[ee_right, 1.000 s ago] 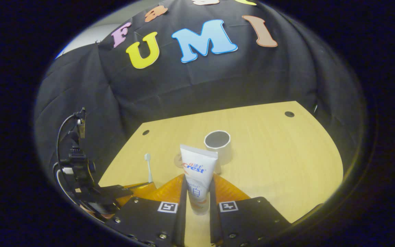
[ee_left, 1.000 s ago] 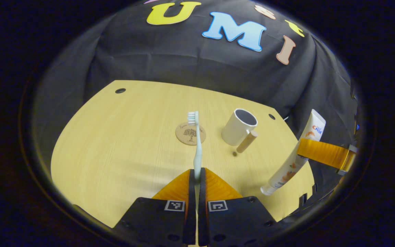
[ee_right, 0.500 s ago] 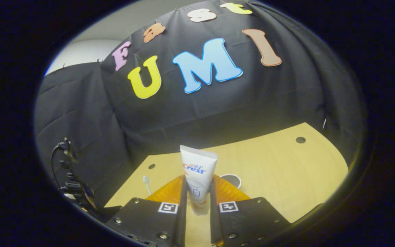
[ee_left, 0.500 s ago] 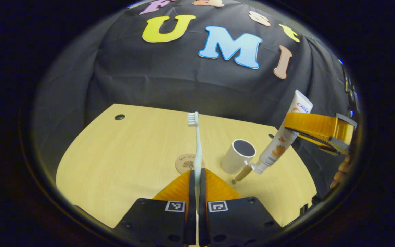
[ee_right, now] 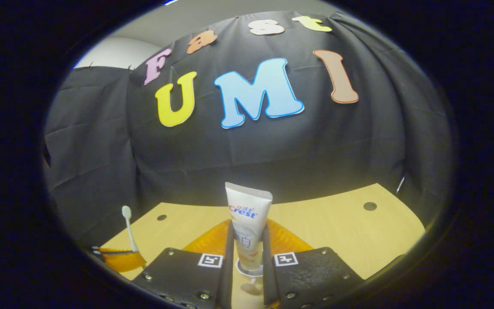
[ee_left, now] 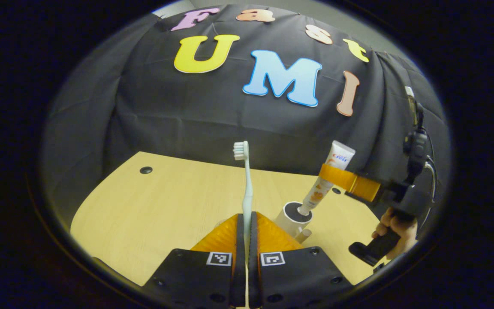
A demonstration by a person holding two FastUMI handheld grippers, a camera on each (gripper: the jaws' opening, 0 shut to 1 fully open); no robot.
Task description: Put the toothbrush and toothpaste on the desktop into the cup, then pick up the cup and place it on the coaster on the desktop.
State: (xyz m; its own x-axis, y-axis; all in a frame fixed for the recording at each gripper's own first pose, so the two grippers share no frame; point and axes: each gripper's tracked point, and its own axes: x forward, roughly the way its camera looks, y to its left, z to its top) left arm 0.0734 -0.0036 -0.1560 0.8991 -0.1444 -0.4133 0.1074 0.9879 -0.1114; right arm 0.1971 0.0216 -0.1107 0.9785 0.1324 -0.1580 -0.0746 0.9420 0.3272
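Observation:
My left gripper [ee_left: 247, 219] is shut on a pale toothbrush [ee_left: 247, 189], which stands upright with its bristles on top. To the right, the white cup [ee_left: 292, 218] stands on the wooden table [ee_left: 144, 201]. My right gripper [ee_left: 350, 180] is shut on the toothpaste tube [ee_left: 327, 178] and holds it tilted, cap end down at the cup's mouth. In the right gripper view the toothpaste tube [ee_right: 248, 219] rises between the fingers of my right gripper [ee_right: 248, 242], and the cup's rim [ee_right: 247, 272] shows just below it. My left gripper [ee_right: 118, 259] with the toothbrush [ee_right: 128, 227] is at the far left.
A hand [ee_left: 395, 229] grips the right gripper's handle, with cables above it. Small round holes sit in the table at the back left [ee_left: 146, 170] and back right [ee_right: 369, 206]. The black cloth wall stands close behind the table.
The right gripper has carried the toothpaste from the table's right edge to above the cup and lowered its cap to the cup's mouth. Both views have tilted upward. The toothbrush stays gripped.

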